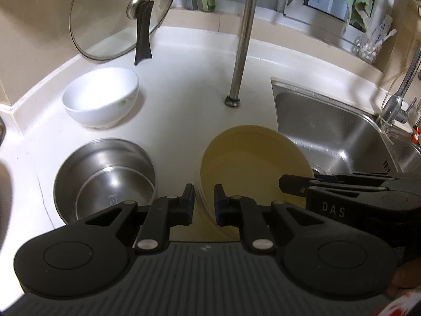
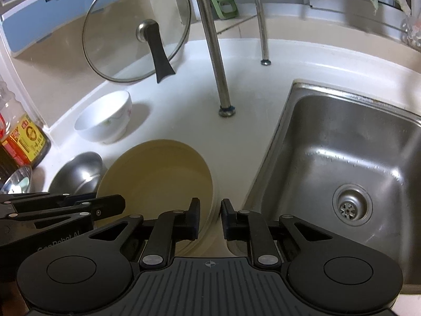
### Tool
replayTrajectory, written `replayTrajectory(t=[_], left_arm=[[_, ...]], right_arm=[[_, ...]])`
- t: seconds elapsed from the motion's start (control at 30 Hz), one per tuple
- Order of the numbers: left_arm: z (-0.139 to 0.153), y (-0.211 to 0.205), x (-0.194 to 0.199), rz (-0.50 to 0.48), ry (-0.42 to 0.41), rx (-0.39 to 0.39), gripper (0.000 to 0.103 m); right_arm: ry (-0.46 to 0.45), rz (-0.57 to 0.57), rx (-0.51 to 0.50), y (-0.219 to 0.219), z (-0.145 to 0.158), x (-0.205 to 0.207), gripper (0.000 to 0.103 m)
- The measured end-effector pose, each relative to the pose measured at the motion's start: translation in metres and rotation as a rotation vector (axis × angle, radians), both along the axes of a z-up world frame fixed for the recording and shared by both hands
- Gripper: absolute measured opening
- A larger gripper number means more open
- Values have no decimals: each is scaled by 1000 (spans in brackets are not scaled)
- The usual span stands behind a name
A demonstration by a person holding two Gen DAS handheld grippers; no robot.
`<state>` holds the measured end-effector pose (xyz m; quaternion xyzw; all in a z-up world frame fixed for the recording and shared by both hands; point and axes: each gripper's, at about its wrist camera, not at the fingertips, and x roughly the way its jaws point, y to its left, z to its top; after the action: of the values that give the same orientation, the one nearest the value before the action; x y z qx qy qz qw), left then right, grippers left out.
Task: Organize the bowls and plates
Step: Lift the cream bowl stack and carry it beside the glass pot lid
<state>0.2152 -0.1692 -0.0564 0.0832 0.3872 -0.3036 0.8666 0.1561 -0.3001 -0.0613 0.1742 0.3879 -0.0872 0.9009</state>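
A stack of pale yellow plates (image 1: 250, 163) (image 2: 158, 179) sits on the white counter beside the sink. My left gripper (image 1: 204, 202) is shut on the stack's left rim. On the opposite rim, my right gripper (image 2: 210, 218) has its pads closed against the edge. Each gripper also shows in the other's view: the right gripper (image 1: 282, 184) at the plates' right side, the left gripper (image 2: 121, 202) at their left. To the left of the plates stand nested steel bowls (image 1: 105, 181) (image 2: 79, 173). A white bowl (image 1: 101, 97) (image 2: 105, 118) sits behind them.
A steel sink (image 1: 329, 137) (image 2: 355, 144) lies right of the plates. A glass pot lid (image 1: 121, 15) (image 2: 136, 31) leans on the back wall. A steel rack pole (image 1: 242, 47) (image 2: 215, 60) stands behind the plates. An oil bottle (image 2: 23, 142) is far left.
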Motion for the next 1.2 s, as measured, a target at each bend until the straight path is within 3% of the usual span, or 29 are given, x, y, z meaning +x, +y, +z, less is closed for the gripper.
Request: replayTrajectory(t=[0.63, 1.2], left_arm=[[42, 36, 53, 119, -94, -62, 14], [54, 76, 145, 250, -79, -91, 14]], right_arm=[[-83, 114, -28, 26, 44, 77, 17], [-105, 201, 9, 56, 57, 186, 17]])
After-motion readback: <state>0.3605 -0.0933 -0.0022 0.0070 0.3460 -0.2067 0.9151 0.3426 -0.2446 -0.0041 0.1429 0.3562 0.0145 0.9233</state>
